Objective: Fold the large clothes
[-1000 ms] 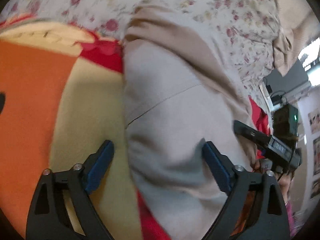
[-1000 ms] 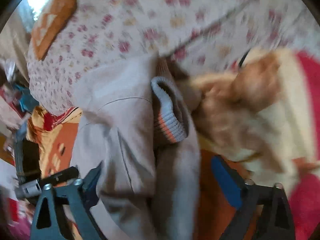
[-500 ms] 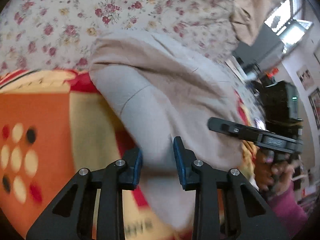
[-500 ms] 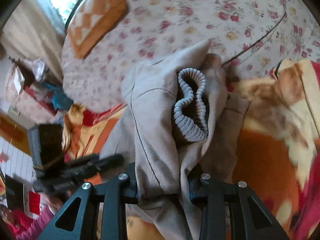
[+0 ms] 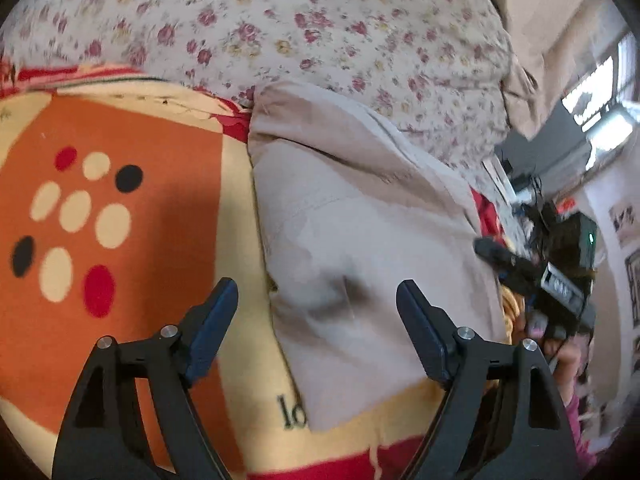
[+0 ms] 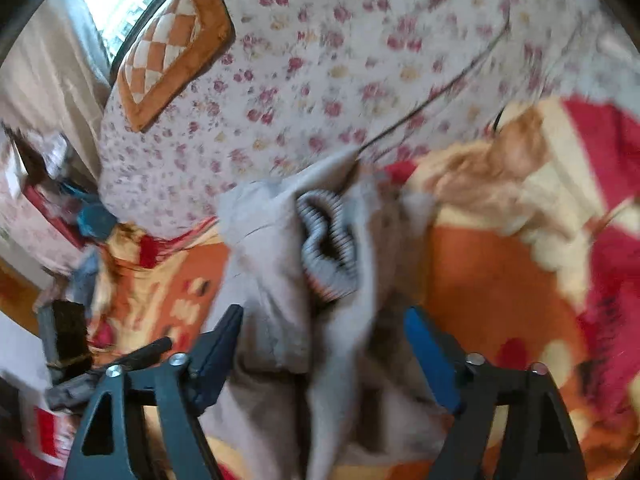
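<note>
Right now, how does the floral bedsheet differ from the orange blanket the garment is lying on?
The floral bedsheet is pale with small red and yellow flowers; the orange blanket has big blocks of orange, cream and red, with large dots. The bedsheet lies farther from both grippers; the blanket lies right under them. The beige garment lies mostly on the blanket, only its far edge reaching the bedsheet. Both cover the same bed.

right gripper (image 6: 322, 344) spread wide at the bottom, grey sweater (image 6: 280, 300) bunched between its fingers, ribbed cuff (image 6: 330, 240) mid-frame, checked cushion (image 6: 176, 44) upper left.
</note>
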`<state>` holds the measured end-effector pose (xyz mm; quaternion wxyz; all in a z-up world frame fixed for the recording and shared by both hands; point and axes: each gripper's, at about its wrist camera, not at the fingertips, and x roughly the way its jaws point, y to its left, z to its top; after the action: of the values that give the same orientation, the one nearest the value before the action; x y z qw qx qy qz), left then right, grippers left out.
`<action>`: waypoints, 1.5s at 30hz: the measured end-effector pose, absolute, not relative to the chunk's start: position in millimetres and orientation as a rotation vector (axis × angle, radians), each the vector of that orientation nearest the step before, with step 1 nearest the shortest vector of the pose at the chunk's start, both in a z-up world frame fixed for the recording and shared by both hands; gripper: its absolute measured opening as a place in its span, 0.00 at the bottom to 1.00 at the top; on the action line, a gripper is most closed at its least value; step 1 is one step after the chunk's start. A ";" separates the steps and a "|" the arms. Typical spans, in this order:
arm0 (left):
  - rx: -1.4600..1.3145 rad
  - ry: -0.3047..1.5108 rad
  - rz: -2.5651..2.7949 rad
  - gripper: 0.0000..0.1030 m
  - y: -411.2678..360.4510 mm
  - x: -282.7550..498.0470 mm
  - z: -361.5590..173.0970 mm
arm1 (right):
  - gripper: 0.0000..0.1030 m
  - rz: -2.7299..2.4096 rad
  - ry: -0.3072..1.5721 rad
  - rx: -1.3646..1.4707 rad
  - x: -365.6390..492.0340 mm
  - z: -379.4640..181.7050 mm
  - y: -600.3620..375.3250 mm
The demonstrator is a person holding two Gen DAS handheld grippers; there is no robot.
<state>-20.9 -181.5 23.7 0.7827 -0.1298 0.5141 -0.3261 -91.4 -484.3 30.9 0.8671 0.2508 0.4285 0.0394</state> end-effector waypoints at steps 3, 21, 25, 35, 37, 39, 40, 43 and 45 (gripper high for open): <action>-0.264 1.136 -0.645 0.79 -193.7 -10.0 7.1 | 0.78 0.129 0.953 0.545 -81.6 18.0 -484.4; -0.109 1.207 -0.755 0.70 -261.1 12.1 -28.0 | 0.61 0.248 1.069 0.624 -40.6 -47.5 -494.4; -0.214 1.207 -0.790 0.25 -250.5 23.0 9.6 | 0.38 0.305 1.037 0.757 -37.0 -25.4 -504.2; -0.144 1.237 -0.747 0.32 -178.4 -37.2 47.7 | 0.58 0.422 1.048 0.734 -100.2 0.5 -445.4; -0.093 1.316 -0.674 0.36 -174.6 -43.8 23.1 | 0.59 0.334 1.118 0.649 -107.4 -13.4 -439.8; -0.087 1.304 -0.636 0.42 -169.5 -51.5 14.5 | 0.59 0.301 1.103 0.618 -121.8 -12.3 -440.5; -0.076 1.269 -0.627 0.42 -167.7 -54.8 19.3 | 0.59 0.296 1.081 0.619 -126.7 -5.8 -442.6; -0.044 1.154 -0.591 0.42 -169.1 -59.6 40.6 | 0.62 0.255 0.981 0.549 -131.8 30.7 -446.8; -0.045 1.091 -0.579 0.45 -174.9 -59.3 52.7 | 0.70 0.239 0.924 0.548 -122.2 46.9 -449.6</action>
<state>-59.3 -174.9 52.7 0.8150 -0.0212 0.5114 -0.2716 -122.2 -449.6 46.9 0.8523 0.2606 0.4390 0.1135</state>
